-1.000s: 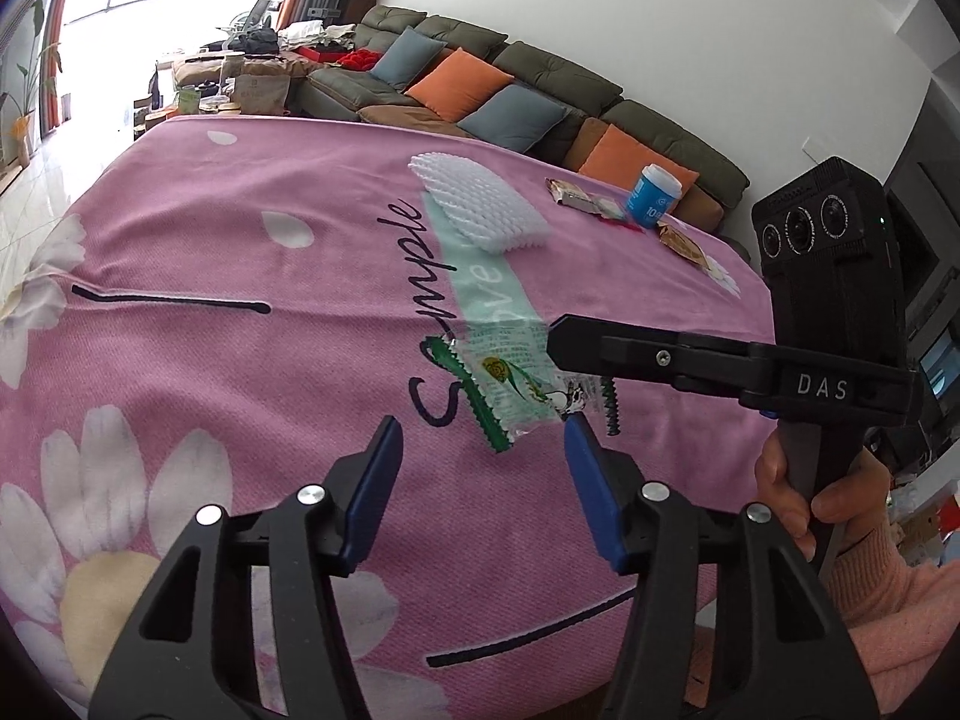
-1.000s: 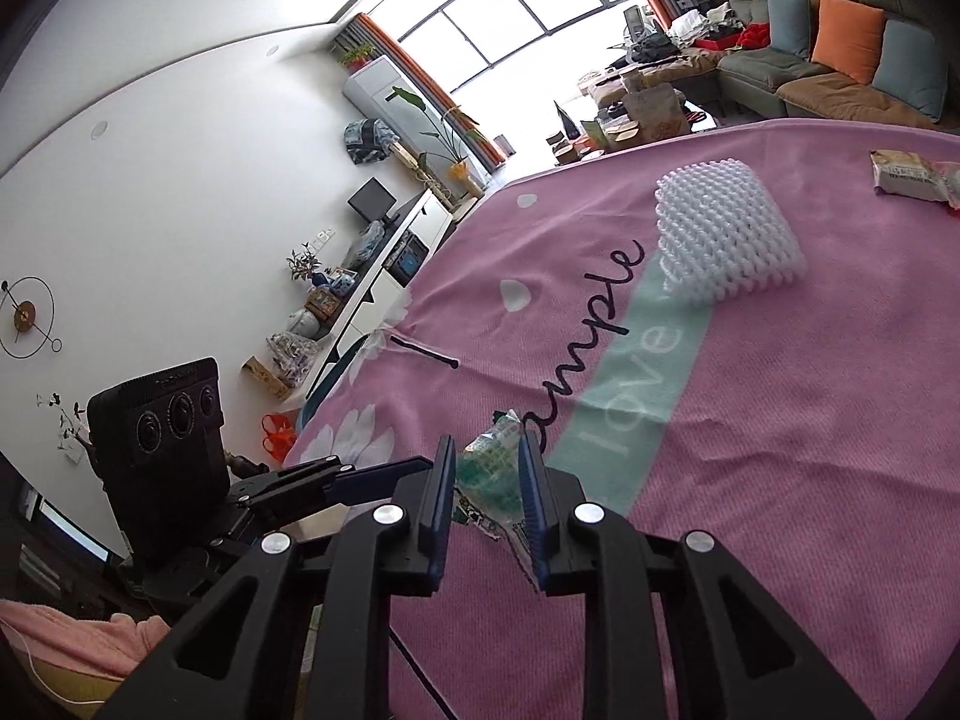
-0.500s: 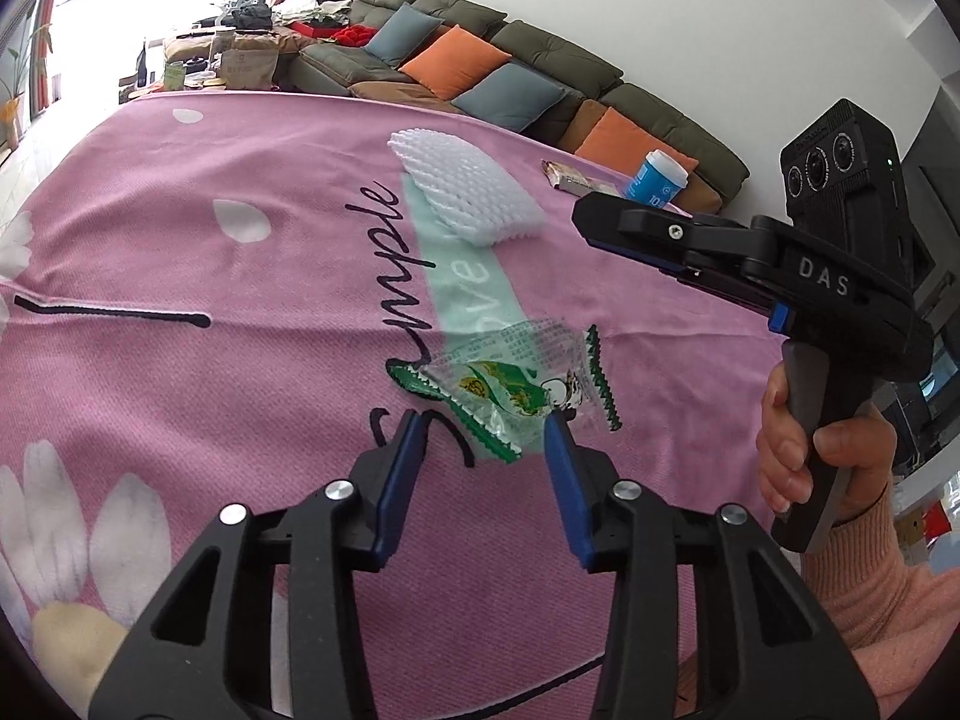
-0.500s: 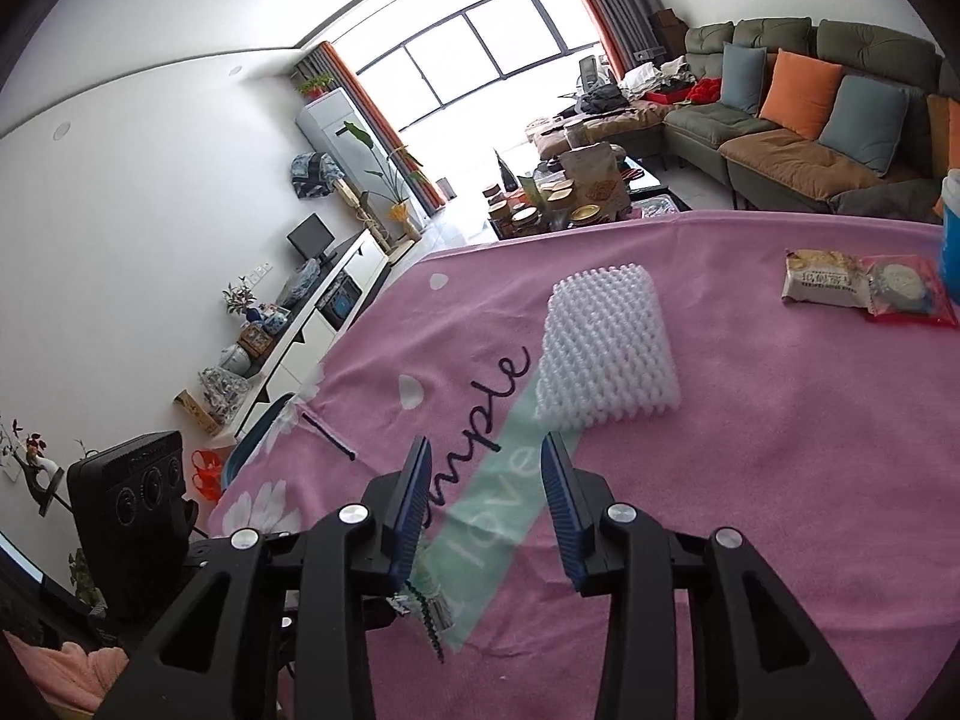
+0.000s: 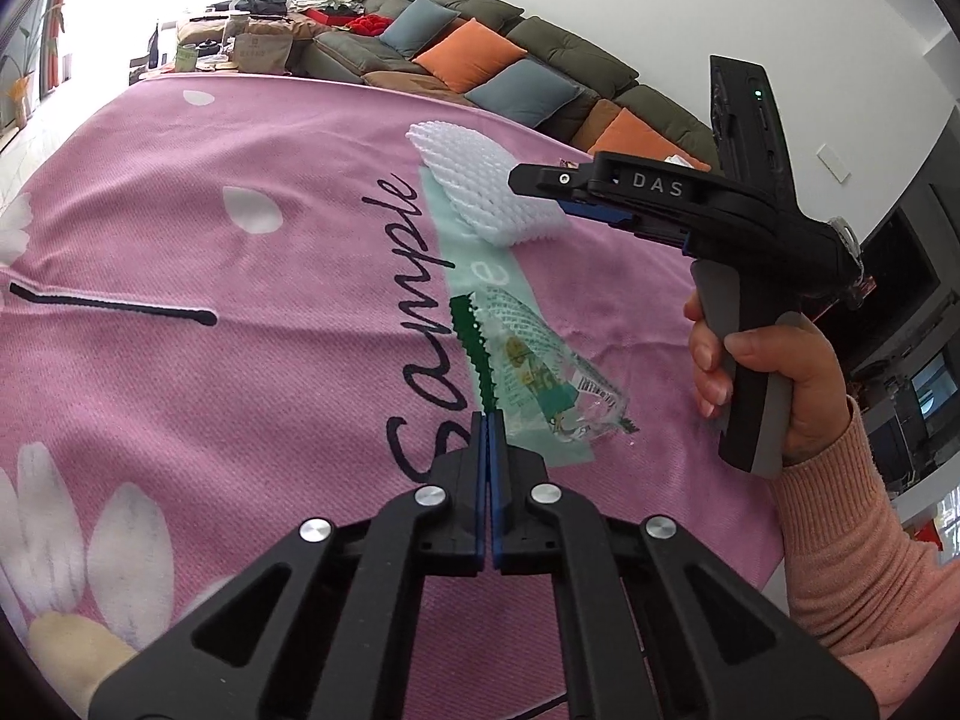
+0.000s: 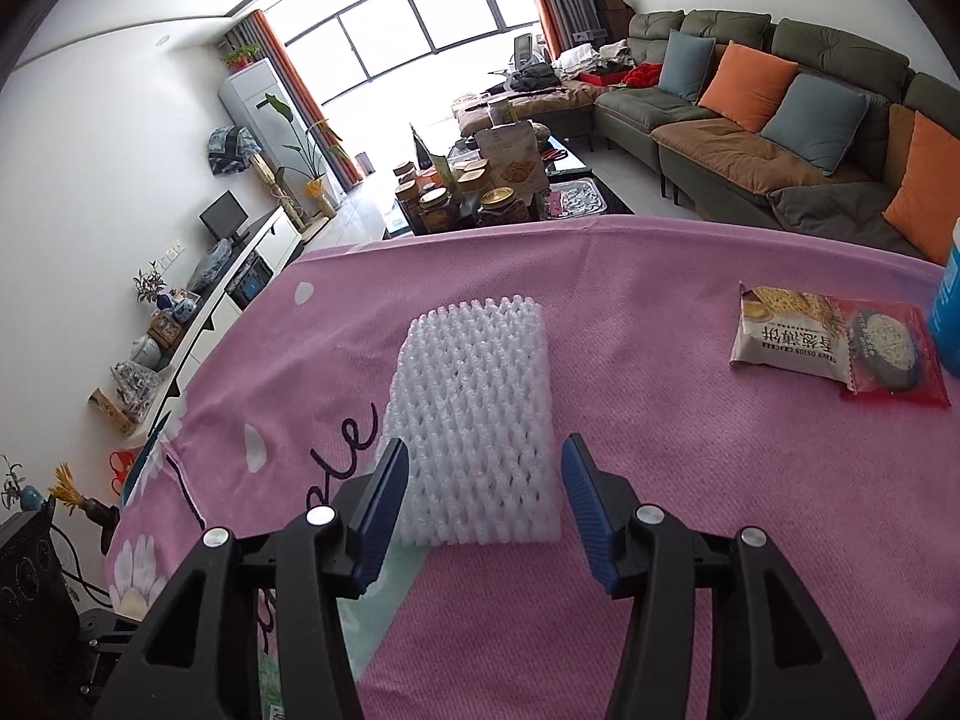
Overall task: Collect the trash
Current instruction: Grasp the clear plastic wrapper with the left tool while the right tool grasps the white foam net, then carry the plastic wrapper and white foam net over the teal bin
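Right wrist: pink cloth (image 6: 660, 540), green sofa (image 6: 750, 138) behind; right tool (image 6: 483, 504) apart, left together.

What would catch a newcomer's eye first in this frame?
The white foam net lies in the middle of the pink flowered cloth, with the open right claw straddling its near end. Nearer the person, the left claw is shut on the green edge of a clear wrapper.
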